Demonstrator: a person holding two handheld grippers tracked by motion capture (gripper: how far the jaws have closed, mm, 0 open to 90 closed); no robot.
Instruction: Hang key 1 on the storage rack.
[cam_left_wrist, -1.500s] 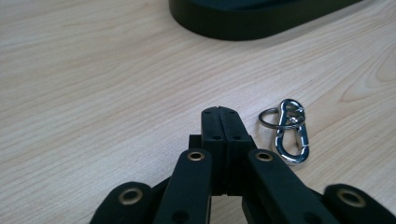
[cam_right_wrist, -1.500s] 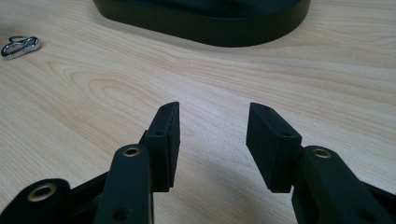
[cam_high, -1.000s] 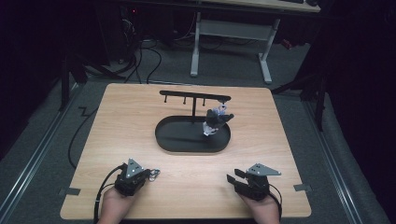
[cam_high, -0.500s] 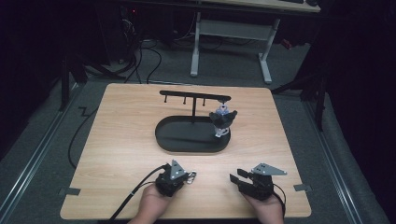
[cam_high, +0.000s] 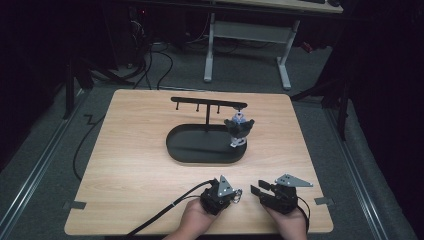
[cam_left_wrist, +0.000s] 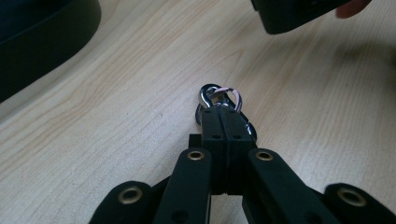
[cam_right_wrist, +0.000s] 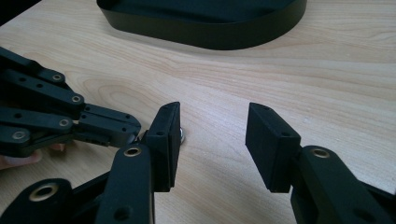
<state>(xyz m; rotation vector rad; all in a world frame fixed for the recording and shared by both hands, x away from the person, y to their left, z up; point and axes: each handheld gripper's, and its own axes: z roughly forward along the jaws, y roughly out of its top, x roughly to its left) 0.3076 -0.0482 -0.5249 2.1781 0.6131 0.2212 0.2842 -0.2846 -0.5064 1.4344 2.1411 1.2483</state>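
A black stand with an oval base (cam_high: 200, 150) and a hooked bar (cam_high: 207, 102) stands mid-table. A small grey figure charm (cam_high: 239, 127) hangs from the bar's right end, over the base's right edge. My left gripper (cam_high: 234, 193) lies near the front edge, shut on a small metal key ring (cam_left_wrist: 219, 95) that pokes out past its tips just above the wood. The ring (cam_high: 237, 194) glints between the two grippers. My right gripper (cam_high: 256, 190) sits just right of it, open and holding nothing, its jaws (cam_right_wrist: 212, 135) pointing at the left gripper (cam_right_wrist: 70, 121).
The wooden table (cam_high: 135, 165) has open surface left of and behind the stand. The stand's base wall (cam_right_wrist: 201, 28) lies a short way beyond my right gripper. A cable (cam_high: 160, 215) trails from the left gripper over the front edge. A desk frame (cam_high: 245, 45) stands beyond the table.
My left gripper has slid right along the front edge, carrying the ring, and now sits beside the right gripper. The right gripper has stayed put. The hanging charm has swung slightly.
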